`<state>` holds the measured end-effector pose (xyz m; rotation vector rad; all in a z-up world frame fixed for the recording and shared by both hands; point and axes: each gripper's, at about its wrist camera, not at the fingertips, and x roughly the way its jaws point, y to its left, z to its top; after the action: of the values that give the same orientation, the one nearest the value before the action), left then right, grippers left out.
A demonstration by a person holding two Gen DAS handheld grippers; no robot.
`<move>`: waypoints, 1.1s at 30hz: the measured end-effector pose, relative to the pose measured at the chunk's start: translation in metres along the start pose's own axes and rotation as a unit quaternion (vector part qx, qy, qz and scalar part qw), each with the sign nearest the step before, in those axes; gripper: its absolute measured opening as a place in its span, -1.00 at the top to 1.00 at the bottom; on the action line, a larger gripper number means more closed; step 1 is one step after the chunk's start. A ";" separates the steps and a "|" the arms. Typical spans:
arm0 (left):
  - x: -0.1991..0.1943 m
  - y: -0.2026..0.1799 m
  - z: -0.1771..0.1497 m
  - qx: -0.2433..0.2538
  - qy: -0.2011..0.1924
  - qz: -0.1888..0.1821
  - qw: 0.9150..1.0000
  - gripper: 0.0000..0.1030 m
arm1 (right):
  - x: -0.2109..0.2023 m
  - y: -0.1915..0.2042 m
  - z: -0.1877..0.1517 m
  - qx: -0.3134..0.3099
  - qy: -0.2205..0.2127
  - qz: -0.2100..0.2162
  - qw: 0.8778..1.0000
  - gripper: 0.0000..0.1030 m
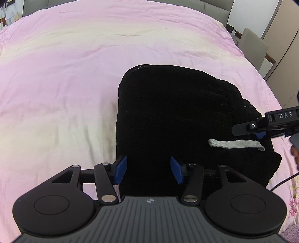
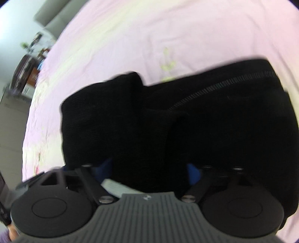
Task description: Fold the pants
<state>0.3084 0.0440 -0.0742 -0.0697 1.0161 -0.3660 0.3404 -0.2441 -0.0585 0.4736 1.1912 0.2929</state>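
Note:
Black pants (image 1: 168, 112) lie folded into a thick stack on the pink bedsheet (image 1: 65, 74). A grey-white drawstring (image 1: 235, 144) rests on the stack's right part. My left gripper (image 1: 149, 170) straddles the near left corner of the pants; its blue pads (image 1: 121, 168) stand apart with flat fabric between them. My right gripper (image 1: 246, 130) reaches in at the stack's right side. In the blurred right wrist view, the pants (image 2: 205, 121) bulge between the right gripper's (image 2: 149, 168) pads (image 2: 193, 172), half hiding them; whether they press is unclear.
The bedsheet spreads wide to the left of and beyond the pants. A grey headboard (image 1: 130, 2) runs along the far end. A beige chair (image 1: 252, 46) and cabinets stand past the bed's right edge. A dark cable (image 1: 284, 181) trails at the right.

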 end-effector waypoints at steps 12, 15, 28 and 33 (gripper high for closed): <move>-0.066 0.000 0.021 -0.020 -0.065 0.027 0.997 -0.13 | -0.094 0.136 0.014 -0.177 -0.083 -0.029 0.980 0.60; -0.077 -0.006 0.027 -0.018 -0.082 0.026 0.996 -0.13 | -0.132 0.143 0.019 -0.190 -0.113 -0.024 0.975 0.61; -0.007 -0.067 0.036 0.048 -0.044 -0.007 0.998 -0.02 | -0.126 -0.041 0.020 -0.049 -0.087 -0.101 0.990 0.69; 0.030 -0.078 0.035 0.057 -0.015 -0.007 0.998 0.08 | -0.094 -0.089 0.013 -0.042 -0.087 -0.102 0.990 0.67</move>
<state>0.3313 -0.0432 -0.0630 0.0204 0.9644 -0.4334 0.3166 -0.3670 -0.0223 0.2940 1.0424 0.1223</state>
